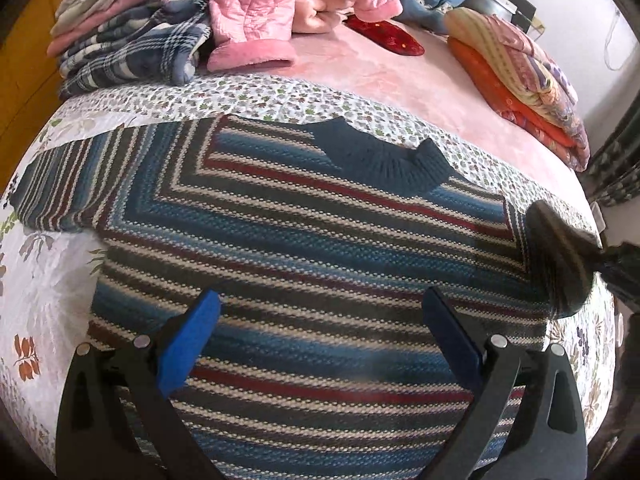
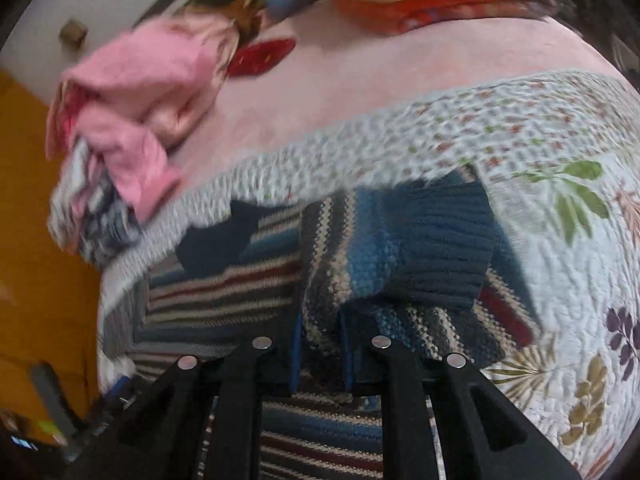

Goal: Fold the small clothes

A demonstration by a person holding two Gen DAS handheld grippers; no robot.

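A striped knit sweater (image 1: 304, 248) in blue, red and cream lies spread flat on a floral quilt (image 1: 48, 288), its dark blue ribbed collar (image 1: 392, 160) toward the far side. My left gripper (image 1: 320, 320) hovers open over the sweater's body, nothing between its blue pads (image 1: 192, 344). The right sleeve (image 1: 560, 256) is lifted and blurred at the sweater's right edge. In the right wrist view my right gripper (image 2: 322, 344) is shut on that striped sleeve (image 2: 340, 264), whose dark blue ribbed cuff (image 2: 444, 248) droops beyond the fingers above the sweater's body (image 2: 224, 288).
A heap of pink and plaid clothes (image 1: 192, 20) sits at the far left of the pink bed (image 1: 360, 60). Folded orange and striped blankets (image 1: 520, 80) lie at the far right, a red item (image 1: 384, 36) between them. An orange floor (image 2: 36, 240) shows beyond the bed's left edge.
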